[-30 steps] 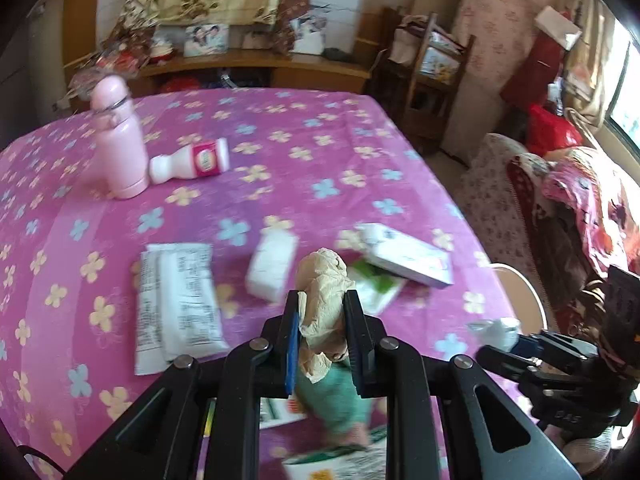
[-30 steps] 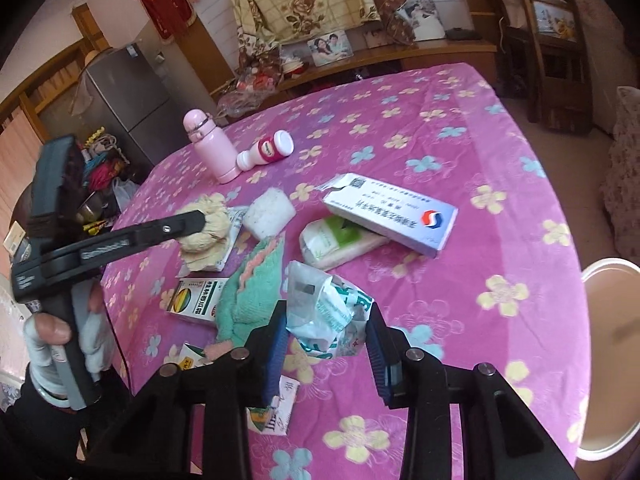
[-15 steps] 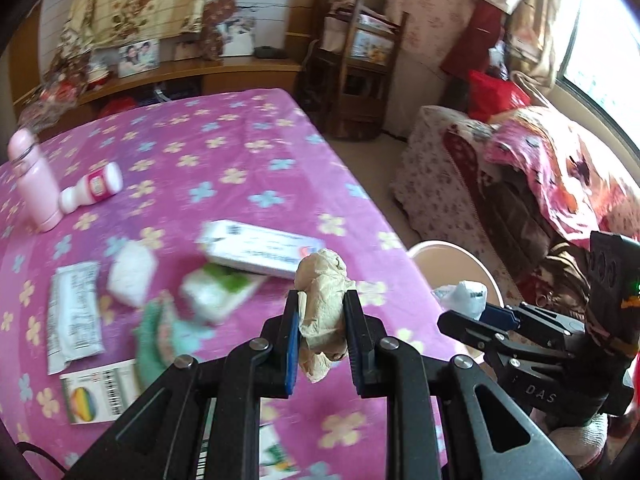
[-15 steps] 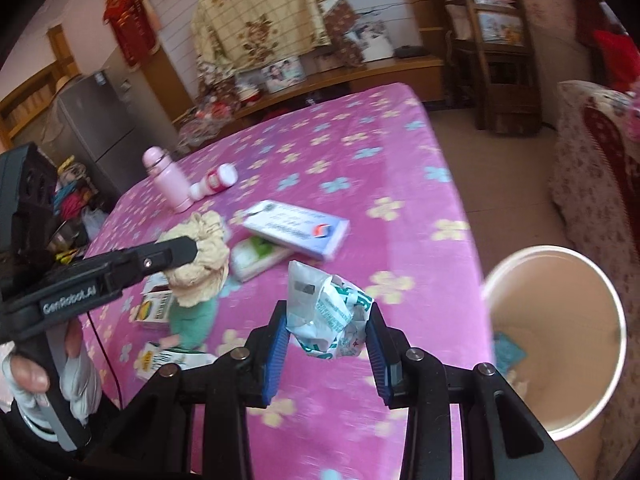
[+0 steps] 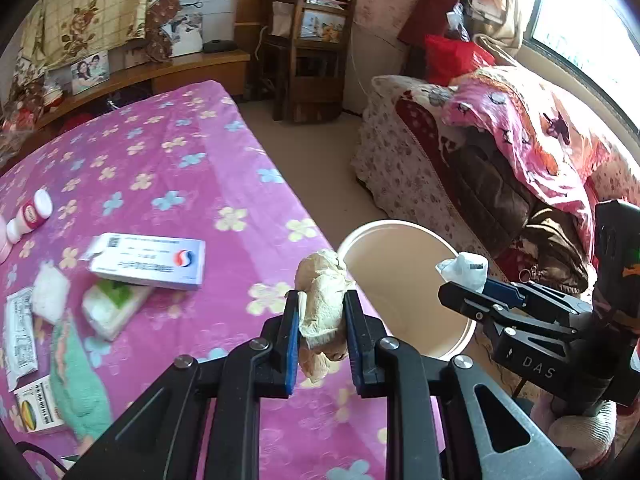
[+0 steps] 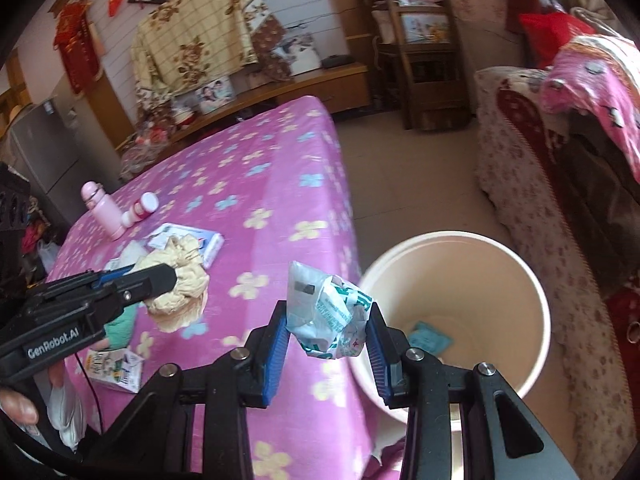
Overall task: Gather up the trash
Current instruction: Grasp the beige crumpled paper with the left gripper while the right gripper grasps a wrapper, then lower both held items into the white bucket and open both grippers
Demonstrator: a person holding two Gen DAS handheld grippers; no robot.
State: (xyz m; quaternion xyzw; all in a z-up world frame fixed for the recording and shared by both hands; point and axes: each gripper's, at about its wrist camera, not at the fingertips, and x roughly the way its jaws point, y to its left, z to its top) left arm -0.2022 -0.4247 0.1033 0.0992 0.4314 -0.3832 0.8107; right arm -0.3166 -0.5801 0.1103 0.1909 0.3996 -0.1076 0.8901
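My left gripper [image 5: 322,322] is shut on a crumpled beige paper wad [image 5: 322,300], held above the table's right edge; it also shows in the right wrist view [image 6: 178,280]. My right gripper [image 6: 328,332] is shut on a crumpled white and green wrapper [image 6: 328,316], held beside the rim of a cream trash bin [image 6: 532,292] standing on the floor. In the left wrist view the bin [image 5: 400,236] lies just past the wad, with the right gripper [image 5: 460,284] over its right rim. A teal scrap [image 6: 430,338] lies inside the bin.
On the pink flowered tablecloth [image 5: 160,168] lie a white and blue carton [image 5: 148,262], a tissue pack [image 5: 110,308], a teal cloth [image 5: 76,376], wrappers [image 5: 18,332] and a small bottle [image 5: 34,214]. A pink flask [image 6: 102,210] stands upright. A covered sofa [image 5: 500,152] stands beyond the bin.
Both grippers have swung right from over the table toward the bin, each still holding its trash. The bin now sits much closer and larger in both views.
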